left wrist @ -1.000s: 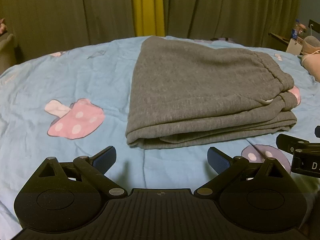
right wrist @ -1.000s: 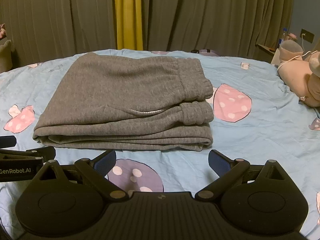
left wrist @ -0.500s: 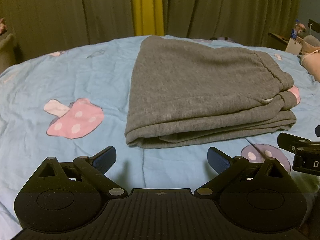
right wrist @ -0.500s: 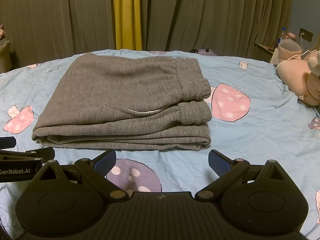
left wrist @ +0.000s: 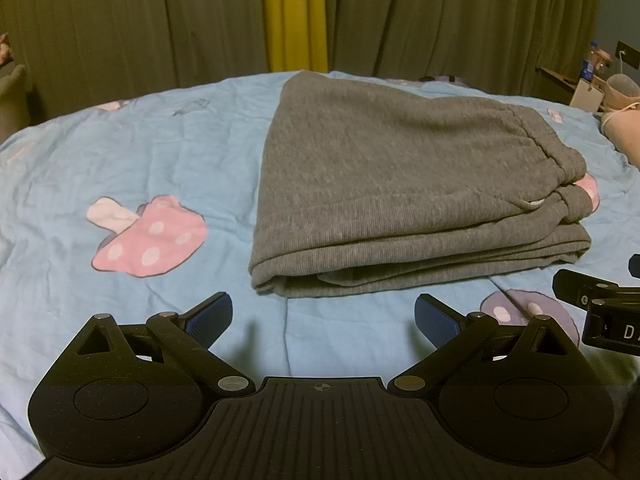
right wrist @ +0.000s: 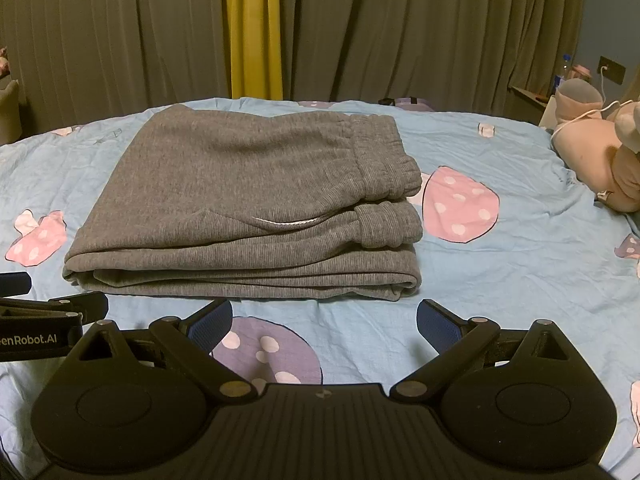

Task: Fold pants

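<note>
The grey pants (left wrist: 400,188) lie folded in a flat stack on the blue bed sheet (left wrist: 160,160), waistband and cuffs at the right end. They also show in the right wrist view (right wrist: 248,204). My left gripper (left wrist: 323,314) is open and empty, a little short of the stack's near left corner. My right gripper (right wrist: 324,316) is open and empty, just in front of the stack's near edge. The right gripper's side shows at the right edge of the left wrist view (left wrist: 600,308); the left gripper shows at the left edge of the right wrist view (right wrist: 44,320).
The sheet carries pink (right wrist: 456,204) and purple (right wrist: 264,352) mushroom prints. A plush toy (right wrist: 600,160) lies at the bed's right edge. Olive and yellow curtains (right wrist: 252,28) hang behind the bed. A nightstand with a bottle (right wrist: 560,76) stands at the far right.
Both grippers have drawn back slightly from the folded pants and stay open. The pants have not moved.
</note>
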Tool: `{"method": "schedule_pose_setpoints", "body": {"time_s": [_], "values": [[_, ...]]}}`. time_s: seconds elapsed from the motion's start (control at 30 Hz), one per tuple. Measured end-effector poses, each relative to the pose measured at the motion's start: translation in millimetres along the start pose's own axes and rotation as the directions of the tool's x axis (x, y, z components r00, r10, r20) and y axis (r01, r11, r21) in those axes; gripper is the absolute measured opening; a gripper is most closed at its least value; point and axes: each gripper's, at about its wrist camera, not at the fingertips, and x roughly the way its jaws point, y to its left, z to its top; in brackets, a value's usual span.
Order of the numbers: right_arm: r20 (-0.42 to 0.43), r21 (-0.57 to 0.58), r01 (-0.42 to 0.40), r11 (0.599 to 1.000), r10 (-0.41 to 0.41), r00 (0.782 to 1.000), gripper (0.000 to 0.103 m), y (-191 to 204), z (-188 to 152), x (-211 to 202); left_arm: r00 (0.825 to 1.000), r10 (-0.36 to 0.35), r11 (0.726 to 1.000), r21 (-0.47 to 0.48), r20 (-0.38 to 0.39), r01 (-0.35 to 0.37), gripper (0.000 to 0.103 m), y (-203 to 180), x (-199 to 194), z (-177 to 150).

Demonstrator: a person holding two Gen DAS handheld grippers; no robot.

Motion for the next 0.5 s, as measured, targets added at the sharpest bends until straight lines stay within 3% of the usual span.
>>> {"method": "schedule_pose_setpoints", "body": {"time_s": [0.5], "values": [[-0.004,-0.002,0.002,1.0,-0.002,1.0,0.099,0.1,-0.7,0.8,1.0,-0.003,1.0,-0.001,-0.001,0.003,0.102,0.2,-0.2,0.1]]}}
